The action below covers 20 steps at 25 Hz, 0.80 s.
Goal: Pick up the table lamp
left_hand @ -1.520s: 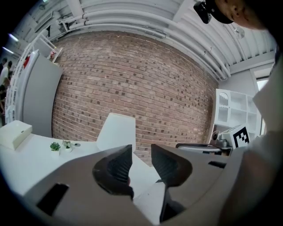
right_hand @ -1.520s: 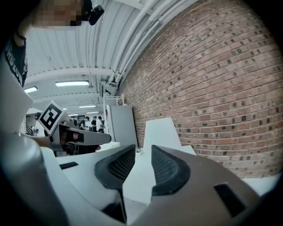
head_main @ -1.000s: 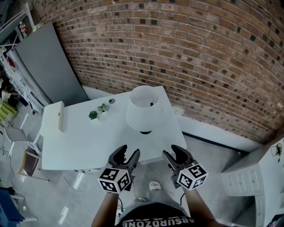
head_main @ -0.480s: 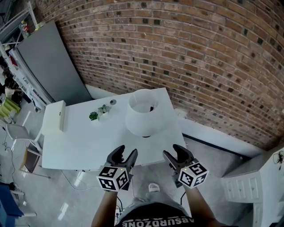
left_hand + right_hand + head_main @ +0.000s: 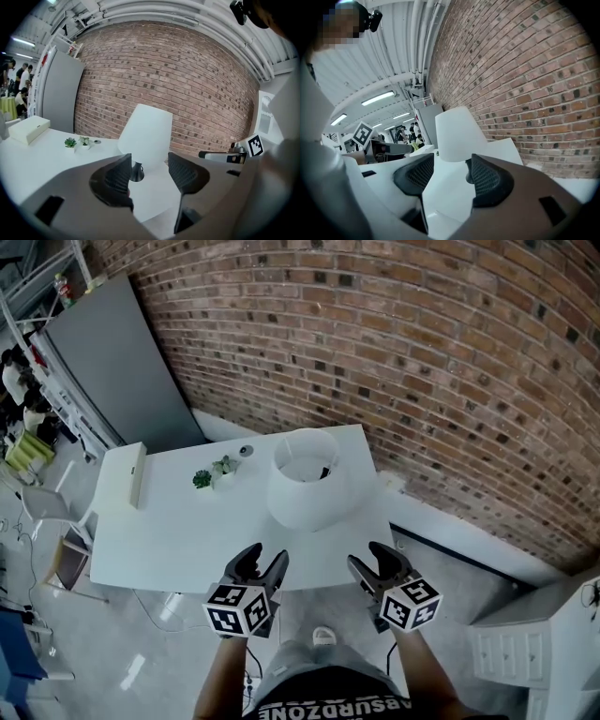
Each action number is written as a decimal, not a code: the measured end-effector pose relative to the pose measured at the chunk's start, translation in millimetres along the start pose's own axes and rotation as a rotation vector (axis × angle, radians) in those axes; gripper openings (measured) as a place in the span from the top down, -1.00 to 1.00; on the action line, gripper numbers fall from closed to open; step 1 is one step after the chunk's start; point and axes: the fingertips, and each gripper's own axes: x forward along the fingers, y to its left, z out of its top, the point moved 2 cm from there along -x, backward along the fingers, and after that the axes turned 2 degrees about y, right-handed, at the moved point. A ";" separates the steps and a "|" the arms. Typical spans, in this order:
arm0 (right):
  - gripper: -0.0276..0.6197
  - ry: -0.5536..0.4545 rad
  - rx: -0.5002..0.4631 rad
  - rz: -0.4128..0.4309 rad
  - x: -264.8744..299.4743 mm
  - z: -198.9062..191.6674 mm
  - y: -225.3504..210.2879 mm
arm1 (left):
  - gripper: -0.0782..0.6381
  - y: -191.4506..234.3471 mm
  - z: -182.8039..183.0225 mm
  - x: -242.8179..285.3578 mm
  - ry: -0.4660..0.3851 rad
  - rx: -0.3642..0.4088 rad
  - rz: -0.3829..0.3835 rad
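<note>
While the table lamp [image 5: 305, 482] stands untouched toward the far right corner of the table [image 5: 169, 540], the 2 grippers come in over the near edge! The right gripper [image 5: 372, 559] has just been opening its jaws, with nothing between them. The left gripper [image 5: 263, 561] is spread wide and empty too. Both sit closer to the lamp than 1 second ago, so the reach looks under way, with no grasp yet.
</note>
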 end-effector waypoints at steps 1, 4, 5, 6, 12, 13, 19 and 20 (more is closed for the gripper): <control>0.22 0.006 0.003 0.005 1.6 -0.5 -2.3 | 0.15 0.7 -1.4 1.8 0.008 -0.007 -0.001; 0.22 0.022 0.013 0.019 6.2 -1.0 -7.4 | 0.15 4.0 -4.5 5.8 0.030 -0.018 0.000; 0.22 0.026 0.017 0.023 7.6 -0.7 -8.4 | 0.15 5.7 -5.1 6.9 0.035 -0.023 0.001; 0.22 0.028 0.023 0.027 8.8 -0.3 -9.4 | 0.15 7.5 -5.4 8.3 0.038 -0.033 -0.001; 0.21 0.029 0.069 0.054 20.0 3.9 -15.0 | 0.15 16.0 -1.4 22.2 0.048 -0.115 -0.047; 0.21 0.029 0.074 0.058 22.7 4.8 -15.8 | 0.15 16.7 -0.5 24.9 0.052 -0.118 -0.058; 0.19 0.038 0.113 0.082 43.1 10.0 -22.1 | 0.15 28.1 3.4 41.2 0.069 -0.138 -0.101; 0.18 0.041 0.124 0.085 46.9 11.2 -23.9 | 0.15 31.5 4.1 44.7 0.075 -0.146 -0.105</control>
